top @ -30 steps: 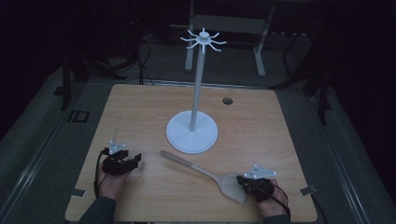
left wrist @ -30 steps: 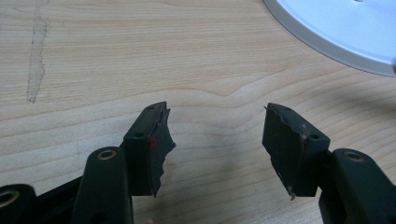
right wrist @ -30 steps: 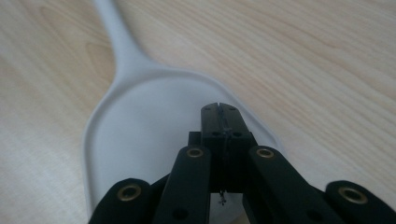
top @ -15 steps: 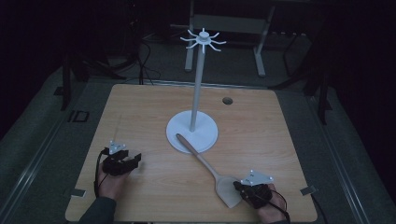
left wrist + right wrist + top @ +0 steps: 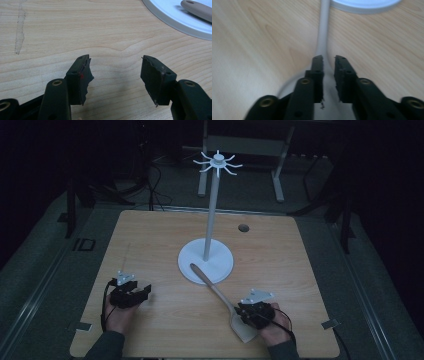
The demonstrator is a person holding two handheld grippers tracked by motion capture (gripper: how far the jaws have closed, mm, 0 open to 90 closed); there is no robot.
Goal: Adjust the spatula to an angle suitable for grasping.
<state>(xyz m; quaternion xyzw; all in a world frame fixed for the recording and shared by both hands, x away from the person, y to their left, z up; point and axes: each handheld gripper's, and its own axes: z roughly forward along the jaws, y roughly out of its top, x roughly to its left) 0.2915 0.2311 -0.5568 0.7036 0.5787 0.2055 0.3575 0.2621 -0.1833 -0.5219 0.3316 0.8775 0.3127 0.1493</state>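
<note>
Grippers sit near the table's front edge: the left gripper, toward the front left corner, rests with its jaws spread wide over bare wood, nothing between them. At the middle stands the white rack, and the spatula lies slanted from the rack's base, where its wooden handle tip rests, down to its blade near the front edge. Toward the front right corner, the right gripper hovers over that blade, its jaws having just been opening, now a narrow gap apart above it without pinching it.
</note>
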